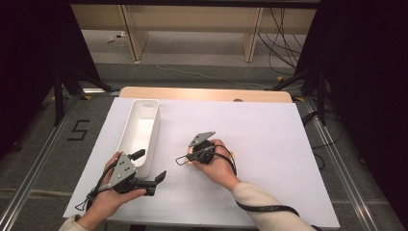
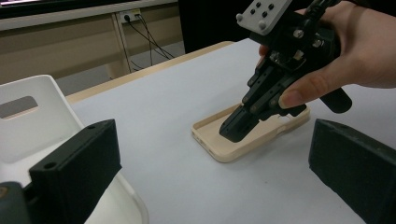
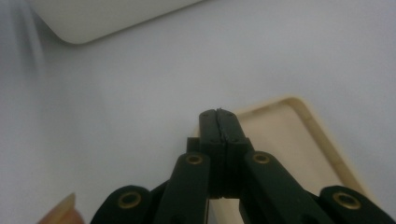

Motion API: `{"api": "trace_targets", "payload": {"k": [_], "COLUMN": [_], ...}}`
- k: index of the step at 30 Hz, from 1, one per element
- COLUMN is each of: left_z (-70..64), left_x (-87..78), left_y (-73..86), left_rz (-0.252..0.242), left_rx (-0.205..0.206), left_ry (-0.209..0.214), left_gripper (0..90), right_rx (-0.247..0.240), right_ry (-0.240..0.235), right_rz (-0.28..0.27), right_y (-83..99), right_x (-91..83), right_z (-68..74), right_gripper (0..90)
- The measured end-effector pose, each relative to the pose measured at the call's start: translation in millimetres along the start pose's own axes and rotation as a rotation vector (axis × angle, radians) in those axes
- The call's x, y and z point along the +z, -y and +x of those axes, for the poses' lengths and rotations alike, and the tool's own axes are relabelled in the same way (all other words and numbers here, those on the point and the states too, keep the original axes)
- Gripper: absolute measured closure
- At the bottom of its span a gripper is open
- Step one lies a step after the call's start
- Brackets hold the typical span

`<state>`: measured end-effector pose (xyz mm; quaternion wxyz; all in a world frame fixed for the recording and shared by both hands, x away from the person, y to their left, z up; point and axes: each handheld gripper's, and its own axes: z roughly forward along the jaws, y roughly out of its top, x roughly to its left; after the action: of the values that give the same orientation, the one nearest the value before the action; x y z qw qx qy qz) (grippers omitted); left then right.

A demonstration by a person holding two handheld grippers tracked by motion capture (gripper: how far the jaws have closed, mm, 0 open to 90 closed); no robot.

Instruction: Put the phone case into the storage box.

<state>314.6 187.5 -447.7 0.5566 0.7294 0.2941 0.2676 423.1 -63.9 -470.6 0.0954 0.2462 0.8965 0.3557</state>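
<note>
Phone case (image 2: 252, 133): a cream shell is lying open side up on the white table cover (image 1: 269, 144), near the middle, well apart from the white bin (image 1: 139, 132) at the left.
Right gripper (image 3: 219, 116): its jaws are pressing together, and the tip is sitting at the case's side wall; in the left gripper view the tip (image 2: 236, 130) is reaching inside the shell, but whether the thin wall is pinched between the pads cannot be told.
Left gripper (image 1: 151, 166): it is hovering beside the near end of the bin with its jaws spread wide, holding nothing.
Risk, slipping: if only the thin rim is being gripped, the light case is likely to twist or drop once lifted, because the hold would be far from its middle.
Risk, sliding: if the tip is only pushing down inside, the shell may be skating across the smooth cover instead of rising.
Risk, bin edge: carried at a tilt, the case could be catching on the bin's rim and falling outside.
Long axis: in the left gripper view the case is running from lower left to upper right, its near short end facing the left gripper and its far end lying under the person's right hand (image 2: 355, 51).
Facing: the hollow is pointing up, back flat on the cover.
</note>
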Motion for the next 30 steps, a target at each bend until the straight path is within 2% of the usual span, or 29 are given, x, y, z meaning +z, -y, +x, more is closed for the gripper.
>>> {"api": "trace_targets", "payload": {"k": [2, 9, 10, 11, 16, 22, 30], "left_z": [0.2, 0.0, 0.0, 0.0, 0.0, 0.3, 0.3], "left_x": [0.1, 0.2, 0.2, 0.2, 0.2, 0.1, 0.0], "left_y": [0.1, 0.2, 0.2, 0.2, 0.3, 0.3, 0.3], "left_rz": [0.001, 0.002, 0.001, 0.001, 0.001, 0.002, 0.002], "left_rx": [0.000, 0.002, 0.001, 0.000, 0.000, 0.000, 0.000], "left_ry": [0.001, 0.000, 0.000, 0.000, 0.001, 0.001, 0.001], "left_gripper": [2.0, 2.0, 2.0, 2.0, 2.1, 2.1, 2.1], "right_rx": [0.001, 0.011, 0.012, 0.011, 0.024, 0.000, -0.028], "right_ry": [-0.005, 0.011, -0.004, 0.007, -0.001, -0.017, -0.041], "right_rz": [0.019, 0.031, 0.040, 0.034, 0.047, 0.051, 0.100], "right_y": [0.8, 1.9, 1.9, 2.5, 2.1, 1.8, -0.3], "right_x": [1.0, 3.0, 2.6, 3.9, 5.8, 5.8, 2.6], "right_z": [-0.1, 0.1, -0.1, 0.3, 0.2, -0.8, -0.4], "right_gripper": [90.0, 90.0, 90.0, 90.0, 90.0, 90.0, 90.0]}}
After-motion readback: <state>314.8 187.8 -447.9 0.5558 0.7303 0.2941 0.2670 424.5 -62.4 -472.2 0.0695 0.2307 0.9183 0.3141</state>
